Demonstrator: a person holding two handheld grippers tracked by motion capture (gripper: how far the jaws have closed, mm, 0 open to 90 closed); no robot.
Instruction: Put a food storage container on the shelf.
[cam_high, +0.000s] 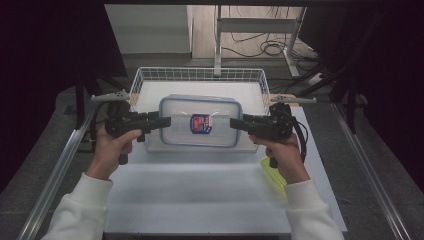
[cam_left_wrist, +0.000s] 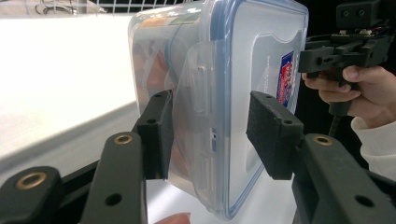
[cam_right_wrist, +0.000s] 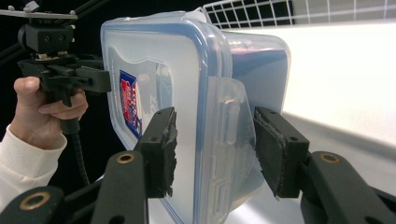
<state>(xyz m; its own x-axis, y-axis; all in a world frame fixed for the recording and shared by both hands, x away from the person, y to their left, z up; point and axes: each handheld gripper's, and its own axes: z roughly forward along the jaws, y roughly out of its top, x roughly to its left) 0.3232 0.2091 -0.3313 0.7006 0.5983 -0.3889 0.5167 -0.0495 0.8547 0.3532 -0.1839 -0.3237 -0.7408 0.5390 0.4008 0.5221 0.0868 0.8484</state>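
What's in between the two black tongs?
The clear lidded box with the red-and-blue sticker. In the high view, the left tongs clamp one end and the right tongs the other.

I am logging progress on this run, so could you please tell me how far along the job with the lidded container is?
Done: both grippers have clamped the clear container at its short ends, the left gripper and the right gripper each over a side latch. In hand: it hangs between them above the white table, lid on. Left: setting it down, perhaps in the wire basket behind.
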